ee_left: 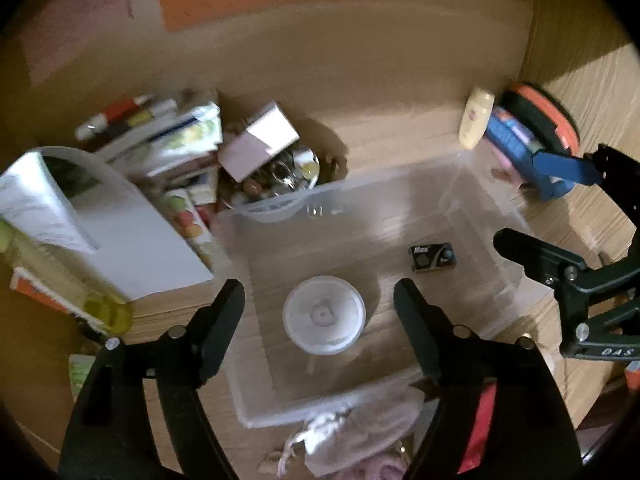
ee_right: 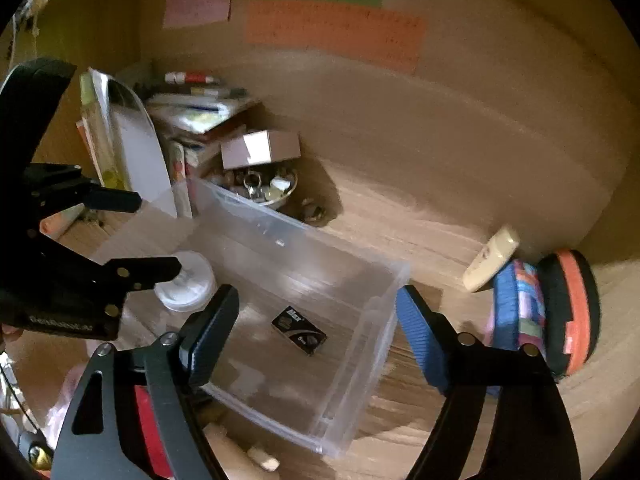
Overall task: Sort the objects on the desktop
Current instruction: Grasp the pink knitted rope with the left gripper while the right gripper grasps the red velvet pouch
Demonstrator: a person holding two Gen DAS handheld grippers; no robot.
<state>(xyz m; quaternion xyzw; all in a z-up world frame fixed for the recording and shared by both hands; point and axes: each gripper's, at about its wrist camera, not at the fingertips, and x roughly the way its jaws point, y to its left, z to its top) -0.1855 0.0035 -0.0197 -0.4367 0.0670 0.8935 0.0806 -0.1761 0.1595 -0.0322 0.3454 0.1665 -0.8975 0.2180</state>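
Both wrist views, my two grippers above the sorting bin. My left gripper hangs with its black jaws spread wide and nothing between them; directly below the gap lies a round white plastic lid, resting on the floor of the clear rectangular plastic bin. My right gripper, with blue ribbed pads, is likewise released and empty, poised over the bin's near right corner. A small black cardboard box with white lettering lies flat on the bin floor, apart from the lid and nearer the bin's right wall. From the right wrist view the left gripper appears at the left edge, above the lid.

The bin stands on a wooden desk surface. Behind its far left corner sits a shallow bowl of small mixed trinkets with a pale pink rectangular box tilted on top. Left of that, a stack of books and papers and a white curved sheet lean together. To the right of the bin, near the side wall, a cream plastic bottle lies beside a blue patterned pouch and an orange-and-black disc-shaped case. Pink, green and orange paper notes are stuck on the back panel. A white cloth drawstring bag lies just in front of the bin.
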